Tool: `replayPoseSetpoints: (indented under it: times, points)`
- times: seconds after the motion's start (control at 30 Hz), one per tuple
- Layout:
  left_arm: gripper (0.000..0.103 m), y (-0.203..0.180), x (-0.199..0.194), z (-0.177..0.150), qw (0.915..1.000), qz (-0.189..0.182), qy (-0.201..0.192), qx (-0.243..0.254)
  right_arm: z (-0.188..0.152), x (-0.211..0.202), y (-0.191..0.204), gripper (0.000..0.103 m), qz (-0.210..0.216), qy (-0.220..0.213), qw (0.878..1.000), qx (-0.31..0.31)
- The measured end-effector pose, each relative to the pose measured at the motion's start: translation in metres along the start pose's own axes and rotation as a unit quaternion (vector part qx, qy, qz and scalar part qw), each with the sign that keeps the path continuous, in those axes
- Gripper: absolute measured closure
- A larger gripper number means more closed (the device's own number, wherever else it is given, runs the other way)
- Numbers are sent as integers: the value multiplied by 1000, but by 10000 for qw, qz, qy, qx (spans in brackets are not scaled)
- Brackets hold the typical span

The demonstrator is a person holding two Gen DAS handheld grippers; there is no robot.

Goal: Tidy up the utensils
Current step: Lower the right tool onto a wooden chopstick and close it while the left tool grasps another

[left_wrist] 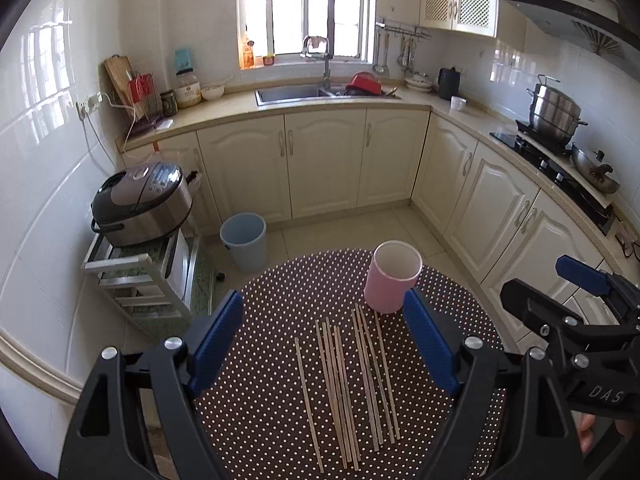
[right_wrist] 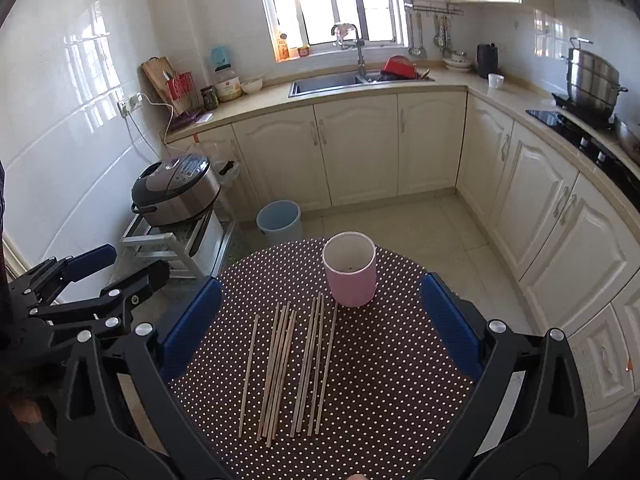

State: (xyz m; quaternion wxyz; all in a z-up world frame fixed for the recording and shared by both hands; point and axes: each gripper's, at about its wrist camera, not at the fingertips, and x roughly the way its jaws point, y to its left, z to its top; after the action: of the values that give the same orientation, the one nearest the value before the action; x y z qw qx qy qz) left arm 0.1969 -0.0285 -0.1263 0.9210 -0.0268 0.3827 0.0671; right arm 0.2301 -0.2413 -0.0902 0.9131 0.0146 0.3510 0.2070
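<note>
Chopsticks (left_wrist: 348,384) lie loose on our dotted worktop (left_wrist: 260,420) before the upright pink cup (left_wrist: 392,278); both our grippers, left (left_wrist: 328,344) and right (right_wrist: 320,328), hover with jaws spread wide, holding nothing.

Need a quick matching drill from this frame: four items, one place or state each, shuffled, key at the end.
1. pink cup
2. chopsticks
3. rice cooker
4. blue bin

A. on the floor by the cabinets
B. lying flat on the dotted tablecloth
C. on a low metal rack
D. upright at the table's far edge

Pairs: 1-D, 2-B, 3-C, 4-A
</note>
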Motion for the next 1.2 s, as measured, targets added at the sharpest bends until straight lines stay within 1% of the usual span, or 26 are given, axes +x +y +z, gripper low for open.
replayPoseSetpoints:
  times: [0.07,0.17,0.27,0.3,0.33,0.37,0.43,0.47,0.5,0.57,0.6,0.67,0.8,0.87,0.9,0.93,1.03,1.13,1.2]
  points:
    - [22,7,21,-9,9993,4,345,-112,-6,18,-5,6,38,211,9998,0]
    - [22,25,50,-26,9955,74,890,-302,-17,46,-14,7,137,662,9976,135]
    - [22,48,82,-46,9875,65,1459,-586,-33,74,-20,19,250,1165,9925,255]
    - [22,58,94,-55,9835,-4,1655,-729,-39,85,-22,26,326,1378,9893,356]
    - [22,65,101,-64,9803,-32,1792,-833,-44,94,-24,30,382,1561,9860,439]
    - [22,73,111,-72,9759,-94,1944,-988,-50,104,-25,32,378,1735,9831,440]
    - [22,80,126,-85,9699,-238,2133,-1152,-62,119,-24,41,466,2041,9766,482]
    - [23,82,137,-93,9654,-251,2312,-1184,-68,129,-26,41,490,2180,9733,532]
    - [23,81,143,-97,9629,-265,2428,-1144,-73,137,-26,42,491,2316,9699,560]
    - [23,73,156,-105,9621,-336,2551,-901,-83,151,-26,45,415,2490,9660,557]
    - [26,67,165,-109,9610,-379,2636,-738,-87,155,-28,46,378,2588,9635,571]
    - [41,59,183,-116,9558,-477,2850,-545,-94,165,-29,48,351,2731,9591,651]
    - [52,54,209,-123,9467,-538,3143,-459,-103,182,-23,53,228,2892,9554,561]
    - [56,50,218,-122,9458,-496,3192,-321,-105,193,-19,57,120,2964,9538,485]
    - [57,50,223,-122,9458,-477,3201,-265,-106,198,-18,62,84,3006,9526,467]
    - [58,48,227,-121,9455,-472,3214,-240,-106,202,-18,64,58,3039,9516,459]
    - [59,48,241,-118,9417,-435,3332,-196,-105,219,-17,64,-96,3118,9491,439]
    - [65,51,252,-113,9370,-398,3466,-164,-103,237,-16,65,-140,3222,9454,473]
    - [65,50,256,-109,9349,-394,3523,-184,-101,250,-14,65,-203,3294,9430,439]
